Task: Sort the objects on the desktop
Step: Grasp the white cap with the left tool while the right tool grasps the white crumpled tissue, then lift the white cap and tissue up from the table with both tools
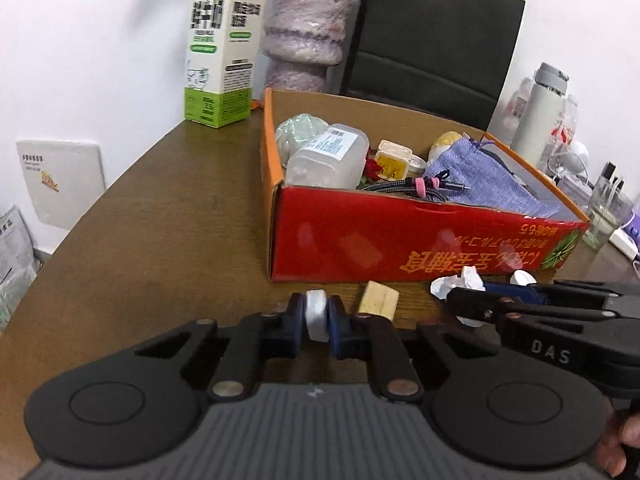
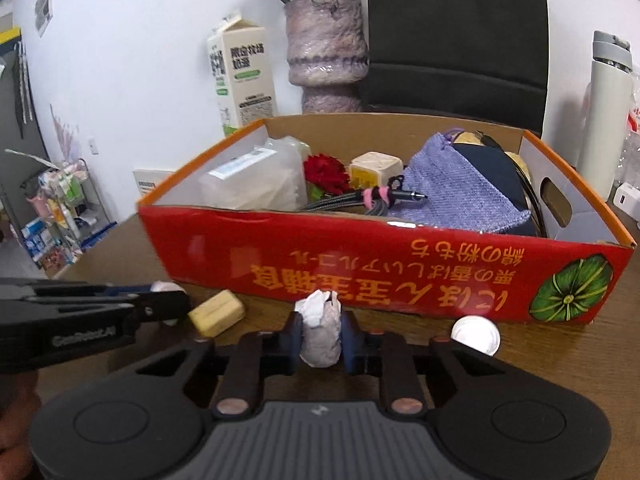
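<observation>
Bench (image 1: pixel 160 220): brown wood, left part bare up to its curved left edge; open room there. Red cardboard box (image 1: pixel 400 240) stands mid-bench, open top, orange rim, its near wall facing both grippers. A narrow strip of bench runs between that wall and the grippers.

Box contents: clear plastic container (image 1: pixel 326 156), purple fabric pouch (image 2: pixel 452 188), braided cable (image 2: pixel 360 200), red flower (image 2: pixel 324 174), cream cube-shaped item (image 2: pixel 376 168).

Behind the box: milk carton (image 1: pixel 222 52), pinkish vase (image 1: pixel 304 28), black chair back (image 1: pixel 436 36). White bottle (image 2: pixel 606 112) stands to the right of the box, apart from it.

Left gripper (image 1: pixel 318 316): jaws nearly closed, clenched on a small white disc-shaped object (image 1: pixel 317 314) held on edge between the blue pads, just in front of the box wall.

Right gripper (image 2: pixel 322 332): jaws nearly closed, grasping a crumpled white paper wad (image 2: pixel 320 328); pads press on both its sides, close to the near wall.

Loose on the bench strip: yellowish eraser-like block (image 2: pixel 216 314) lies between the 2 grippers, touching neither; white round lid (image 2: pixel 476 334) lies just right of the right gripper, near the box wall.
</observation>
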The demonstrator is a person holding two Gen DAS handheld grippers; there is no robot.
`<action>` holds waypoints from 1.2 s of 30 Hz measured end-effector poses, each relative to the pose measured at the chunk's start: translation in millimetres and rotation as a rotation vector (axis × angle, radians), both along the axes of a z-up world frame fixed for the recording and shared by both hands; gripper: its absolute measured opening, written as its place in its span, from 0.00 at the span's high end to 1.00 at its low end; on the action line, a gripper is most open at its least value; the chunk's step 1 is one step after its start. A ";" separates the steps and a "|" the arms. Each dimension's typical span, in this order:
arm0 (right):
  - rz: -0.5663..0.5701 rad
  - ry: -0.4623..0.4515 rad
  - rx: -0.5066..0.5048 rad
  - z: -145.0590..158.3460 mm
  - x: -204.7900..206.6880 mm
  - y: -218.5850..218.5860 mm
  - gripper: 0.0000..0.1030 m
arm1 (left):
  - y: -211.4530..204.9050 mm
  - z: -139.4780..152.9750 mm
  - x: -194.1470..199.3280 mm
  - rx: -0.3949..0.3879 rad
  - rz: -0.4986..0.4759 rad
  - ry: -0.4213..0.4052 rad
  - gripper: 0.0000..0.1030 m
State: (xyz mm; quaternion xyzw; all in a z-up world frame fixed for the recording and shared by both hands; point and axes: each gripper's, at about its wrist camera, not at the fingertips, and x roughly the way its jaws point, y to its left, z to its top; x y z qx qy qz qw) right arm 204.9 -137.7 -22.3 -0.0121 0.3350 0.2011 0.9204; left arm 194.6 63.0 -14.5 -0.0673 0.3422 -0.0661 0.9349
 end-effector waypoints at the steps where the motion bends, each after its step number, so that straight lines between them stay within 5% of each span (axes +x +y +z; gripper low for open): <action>1: -0.005 -0.016 -0.003 4.6 -6.2 -1.1 0.82 | 0.0 3.0 -7.5 0.000 0.010 -0.011 0.88; 12: -0.057 -0.184 0.096 67.6 -115.6 -48.7 0.83 | -25.5 59.0 -118.0 -0.012 0.057 -0.195 0.88; 19: -0.095 -0.249 0.079 76.7 -183.5 -81.1 0.82 | -58.5 77.0 -185.0 0.040 0.066 -0.283 0.88; 28: -0.111 -0.248 0.061 68.0 -243.7 -104.7 0.82 | -85.9 70.6 -243.7 0.049 0.005 -0.273 0.88; 36: -0.140 -0.304 0.052 80.7 -250.6 -122.2 0.82 | -88.9 67.7 -237.0 0.054 -0.014 -0.258 0.88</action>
